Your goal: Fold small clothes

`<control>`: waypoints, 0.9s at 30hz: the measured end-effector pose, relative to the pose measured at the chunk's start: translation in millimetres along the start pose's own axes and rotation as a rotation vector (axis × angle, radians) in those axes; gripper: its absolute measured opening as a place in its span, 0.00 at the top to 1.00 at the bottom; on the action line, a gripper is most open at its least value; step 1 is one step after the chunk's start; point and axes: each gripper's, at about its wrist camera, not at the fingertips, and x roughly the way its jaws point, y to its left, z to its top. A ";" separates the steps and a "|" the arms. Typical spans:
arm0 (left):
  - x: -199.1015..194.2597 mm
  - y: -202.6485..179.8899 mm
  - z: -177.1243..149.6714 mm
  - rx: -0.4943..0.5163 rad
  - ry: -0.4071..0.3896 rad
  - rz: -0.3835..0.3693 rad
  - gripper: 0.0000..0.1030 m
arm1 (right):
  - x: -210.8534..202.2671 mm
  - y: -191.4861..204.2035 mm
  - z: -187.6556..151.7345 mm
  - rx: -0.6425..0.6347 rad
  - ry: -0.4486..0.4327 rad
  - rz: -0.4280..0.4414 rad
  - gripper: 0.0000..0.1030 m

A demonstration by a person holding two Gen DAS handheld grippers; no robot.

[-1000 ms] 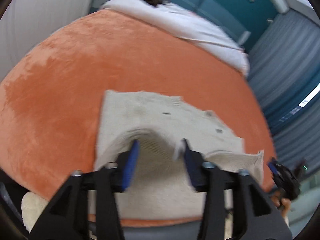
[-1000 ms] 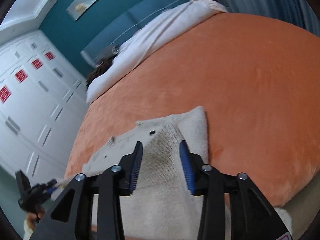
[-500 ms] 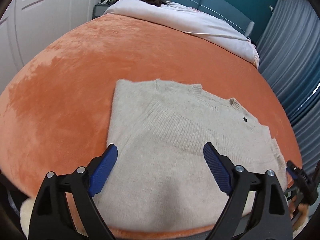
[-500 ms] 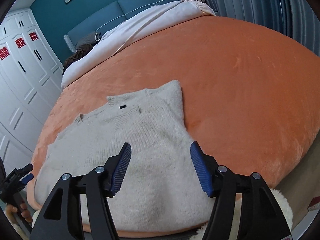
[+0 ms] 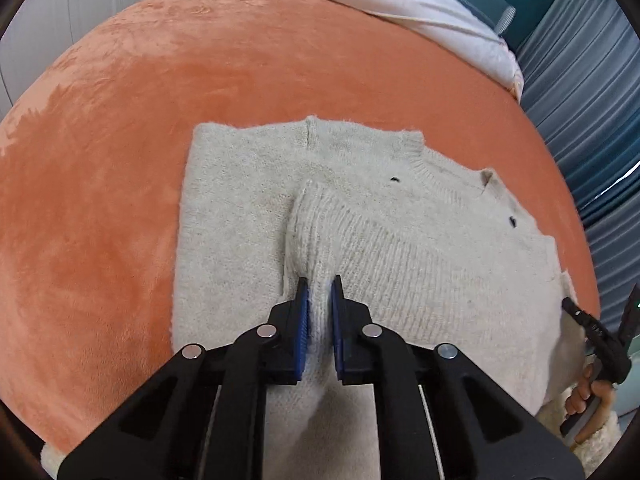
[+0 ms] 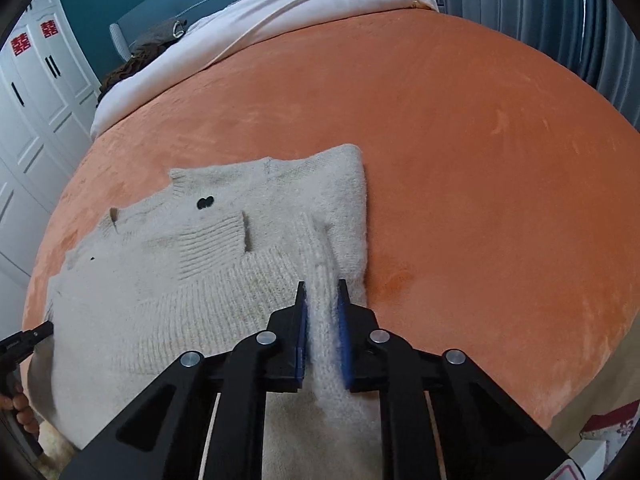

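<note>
A small cream knit sweater point(image 5: 400, 240) lies flat on the orange blanket point(image 5: 120, 160), neck toward the far side, with sleeves folded over its body. My left gripper point(image 5: 319, 284) is shut on a pinched ridge of the sweater near its left side. In the right wrist view the sweater point(image 6: 200, 280) lies the same way, and my right gripper point(image 6: 321, 286) is shut on a ridge of knit near its right edge. The other gripper shows at the edge of each view point(image 5: 600, 336) point(image 6: 24, 340).
The orange blanket point(image 6: 480, 160) covers a bed. A white duvet point(image 6: 280, 20) lies across the far end, below a teal headboard point(image 6: 180, 0). White wardrobes point(image 6: 32, 100) stand on the left and blue curtains point(image 5: 592, 80) on the right.
Half a second ago both grippers were wide open above the flat sweater. Now both have come down and shut, each pinching up a ridge of knit.
</note>
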 end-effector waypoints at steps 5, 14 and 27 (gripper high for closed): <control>-65.1 -1.0 -6.6 -0.036 -0.124 -0.093 0.94 | -59.6 -8.0 -4.8 0.051 -0.122 0.132 0.92; -171.4 -31.7 66.2 0.028 -0.456 -0.083 0.94 | -168.9 -3.3 74.4 0.119 -0.502 0.358 0.93; 45.3 16.9 72.2 -0.001 -0.056 0.194 0.93 | 69.5 -11.2 83.5 0.129 -0.011 0.030 0.92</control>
